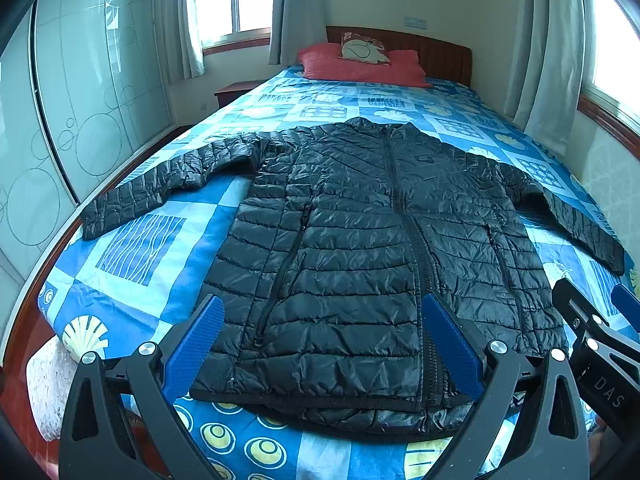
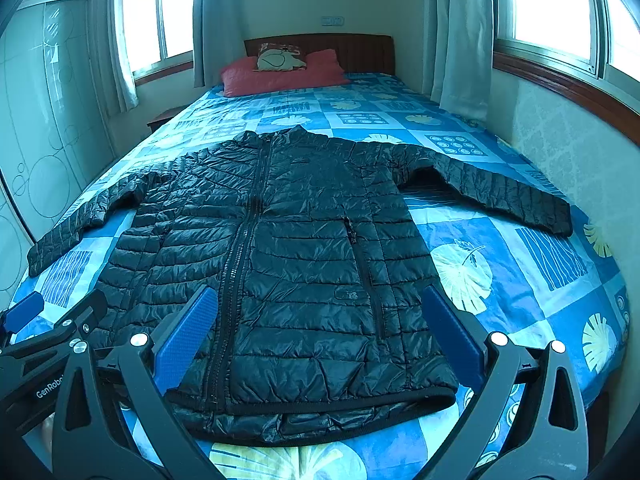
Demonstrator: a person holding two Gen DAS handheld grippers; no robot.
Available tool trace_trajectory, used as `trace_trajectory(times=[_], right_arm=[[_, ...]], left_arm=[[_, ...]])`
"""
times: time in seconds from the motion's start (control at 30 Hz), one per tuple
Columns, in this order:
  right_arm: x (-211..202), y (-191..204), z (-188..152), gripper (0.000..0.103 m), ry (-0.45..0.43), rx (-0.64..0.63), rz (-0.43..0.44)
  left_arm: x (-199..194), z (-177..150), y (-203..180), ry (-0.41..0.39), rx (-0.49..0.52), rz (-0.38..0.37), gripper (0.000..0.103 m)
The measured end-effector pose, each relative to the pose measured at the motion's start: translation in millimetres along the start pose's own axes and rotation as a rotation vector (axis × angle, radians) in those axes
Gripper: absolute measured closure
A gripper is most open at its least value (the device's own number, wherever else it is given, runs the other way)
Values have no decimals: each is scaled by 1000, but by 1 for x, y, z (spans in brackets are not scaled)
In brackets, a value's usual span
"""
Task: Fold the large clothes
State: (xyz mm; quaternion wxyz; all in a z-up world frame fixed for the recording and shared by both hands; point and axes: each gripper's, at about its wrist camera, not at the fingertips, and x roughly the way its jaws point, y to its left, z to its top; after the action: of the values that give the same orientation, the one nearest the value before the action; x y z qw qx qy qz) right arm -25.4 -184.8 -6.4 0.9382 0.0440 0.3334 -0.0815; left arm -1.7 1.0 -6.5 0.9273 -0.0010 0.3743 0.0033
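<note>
Left wrist view gives me the left gripper (image 1: 320, 340) with its blue pads (image 1: 196, 344) spread as wide as they go, holding nothing, hovering over the hem of the black puffer jacket (image 1: 360, 240). The jacket lies flat, zipped, sleeves out, on the blue patterned bedspread (image 1: 132, 248). My right gripper (image 2: 320, 336) stands equally wide and empty above the same hem. Each view catches only a corner of the other gripper at its edge. The small chest logo (image 2: 298, 161) is too blurred to read.
</note>
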Motion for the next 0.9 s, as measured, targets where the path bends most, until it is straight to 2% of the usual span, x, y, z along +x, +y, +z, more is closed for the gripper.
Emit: trace_trajectory(times=[0.9], right_arm=[[0,1,-1,2,6,-5,3]], left_arm=[[1,-1,3,5,-3,-3,5]])
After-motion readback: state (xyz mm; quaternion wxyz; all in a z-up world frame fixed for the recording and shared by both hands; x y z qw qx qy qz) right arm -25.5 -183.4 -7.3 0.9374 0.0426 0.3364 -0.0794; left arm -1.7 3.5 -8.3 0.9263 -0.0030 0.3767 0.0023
